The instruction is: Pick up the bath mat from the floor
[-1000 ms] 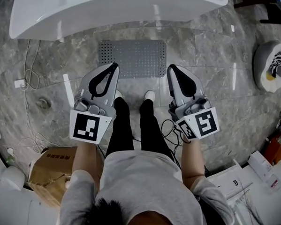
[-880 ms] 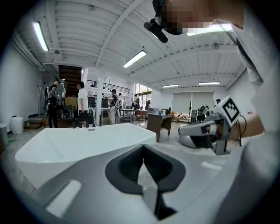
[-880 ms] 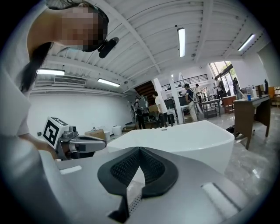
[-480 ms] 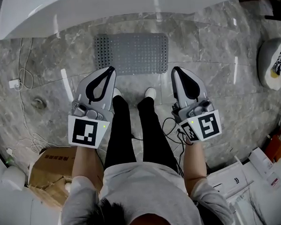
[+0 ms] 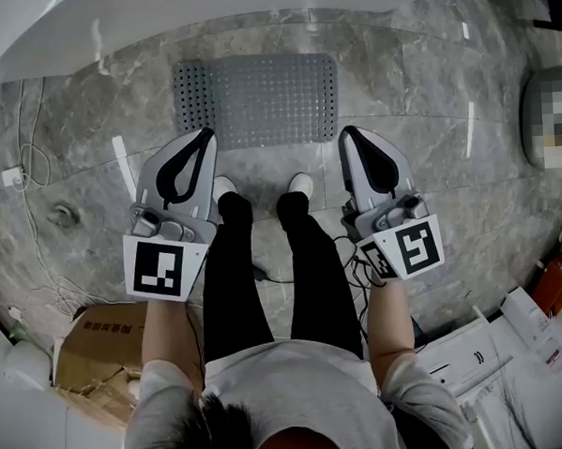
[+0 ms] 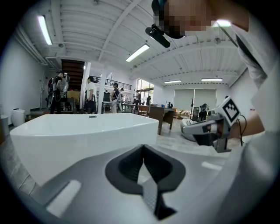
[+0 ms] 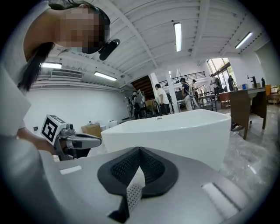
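Looking steeply down: far side of the white bathtub (image 5: 56, 48) cut off by the top edge, arms and legs hiding part of the marble floor (image 5: 447, 163). Print on the cardboard box (image 5: 97, 334) at lower left too small to read; otherwise only black-and-white square markers on each gripper's cube. There, flat on the floor just in front of the tub: the grey perforated bath mat (image 5: 256, 100), ahead of two white shoe tips (image 5: 224, 186), untouched. Left gripper (image 5: 202, 137) and right gripper (image 5: 348, 136) flanking the legs, tips by the mat's near edge, held clear above it. Jaws pressed together on both, pinching nothing, plain in the gripper views. Dotted strip in the slot beneath each pair, mat or pad, cannot tell. Only in the gripper views: tub wall side-on, ceiling strip lights (image 7: 178, 37), people (image 6: 90, 94) standing far behind. Only in the head view: the mat's whole outline and a floor drain (image 5: 63, 217).
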The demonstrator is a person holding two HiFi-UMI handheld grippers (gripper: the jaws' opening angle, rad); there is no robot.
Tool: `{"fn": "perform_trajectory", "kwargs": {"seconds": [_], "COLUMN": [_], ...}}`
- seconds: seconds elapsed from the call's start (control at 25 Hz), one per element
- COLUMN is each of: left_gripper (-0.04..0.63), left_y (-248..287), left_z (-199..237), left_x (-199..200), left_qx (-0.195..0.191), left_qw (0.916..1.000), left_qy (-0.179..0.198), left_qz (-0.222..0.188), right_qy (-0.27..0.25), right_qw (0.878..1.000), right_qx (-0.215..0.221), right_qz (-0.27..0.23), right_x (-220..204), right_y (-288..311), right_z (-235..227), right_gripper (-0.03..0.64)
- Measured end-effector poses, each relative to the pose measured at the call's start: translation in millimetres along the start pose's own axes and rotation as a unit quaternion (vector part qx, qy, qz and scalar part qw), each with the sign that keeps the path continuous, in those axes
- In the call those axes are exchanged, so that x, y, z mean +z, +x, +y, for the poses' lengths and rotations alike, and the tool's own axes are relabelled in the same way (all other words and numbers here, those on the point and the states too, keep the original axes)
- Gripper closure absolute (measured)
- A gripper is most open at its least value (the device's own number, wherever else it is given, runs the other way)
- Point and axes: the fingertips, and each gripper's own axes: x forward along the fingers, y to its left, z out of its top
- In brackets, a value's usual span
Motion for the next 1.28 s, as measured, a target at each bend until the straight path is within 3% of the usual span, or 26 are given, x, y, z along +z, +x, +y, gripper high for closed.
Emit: {"fn": "perform_trajectory", "kwargs": {"seconds": [0.36, 0.76, 1.28], "left_gripper": [0.595, 0.595, 0.595], "left_y": [26, 67, 131], "left_z": [16, 34, 69], "left_x": [-91, -190, -306], "left_qx": [0.005, 0.015, 0.020], "left_qw": [0.9998, 0.9991, 0.9973], "left_qy": [-0.014, 0.036, 0.054], "left_qz": [-0.013, -0.018, -0.047], "right_qy": [-0.009, -0.039, -0.073], "right_qw": [1.000, 0.999, 0.996], "right_qx": [-0.001, -0.007, 0.002], "right_qz": [-0.009, -0.031, -0.054], "right_x": [-89, -176, -291], "right_y": [29, 61, 126], "right_z": [-20, -54, -95], "right_gripper": [0.615, 0.615, 0.615]}}
